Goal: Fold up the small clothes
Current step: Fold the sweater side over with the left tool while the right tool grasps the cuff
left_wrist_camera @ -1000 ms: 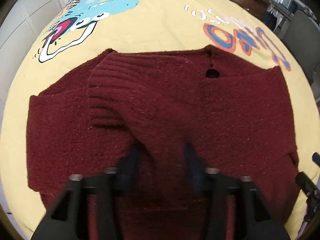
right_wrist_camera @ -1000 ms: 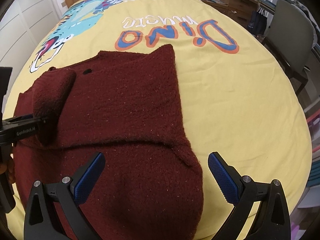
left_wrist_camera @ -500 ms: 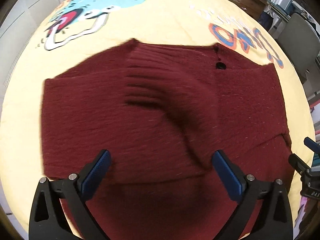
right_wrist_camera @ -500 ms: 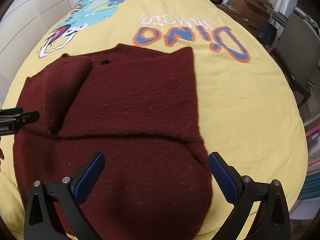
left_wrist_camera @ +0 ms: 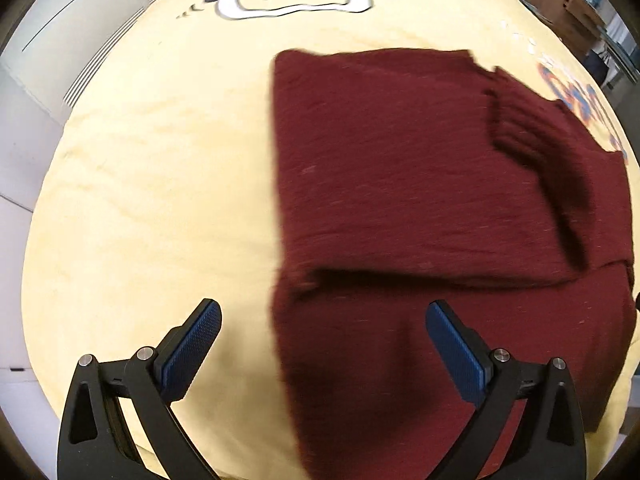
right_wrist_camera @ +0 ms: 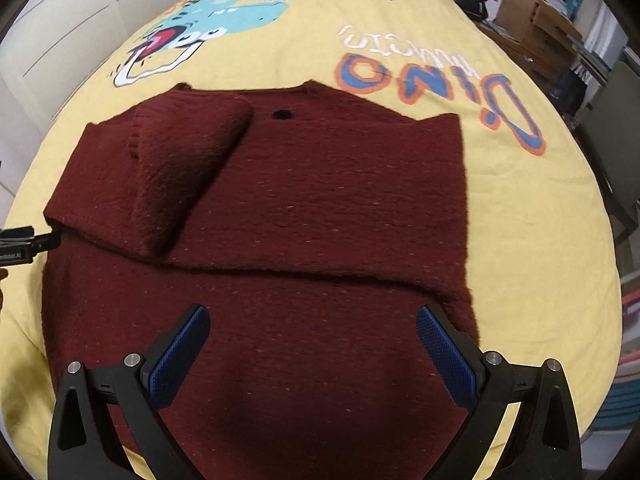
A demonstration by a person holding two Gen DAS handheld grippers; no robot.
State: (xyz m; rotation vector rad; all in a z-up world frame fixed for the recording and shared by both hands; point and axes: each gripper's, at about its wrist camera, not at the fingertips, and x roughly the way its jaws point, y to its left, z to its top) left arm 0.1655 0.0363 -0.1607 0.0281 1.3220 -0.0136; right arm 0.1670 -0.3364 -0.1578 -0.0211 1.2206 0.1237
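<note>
Both sets of jaws stand wide and empty, the left gripper (left_wrist_camera: 320, 344) having just let go and opened, the right gripper (right_wrist_camera: 312, 348) hanging over the hem. Between them the maroon sweater (right_wrist_camera: 320, 208) lies part-folded on the yellow bedspread (right_wrist_camera: 520, 220). It looks thick, soft and floppy, so I'd pinch it at the hem corners.

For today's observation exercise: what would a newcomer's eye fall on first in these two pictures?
First, the dark red sweater, spread partly folded across the middle of the yellow bedspread, one sleeve laid over its left part. Next, the blue dinosaur print and orange lettering at the far end. Both open grippers, left and right, hover nearest the camera, empty.
</note>
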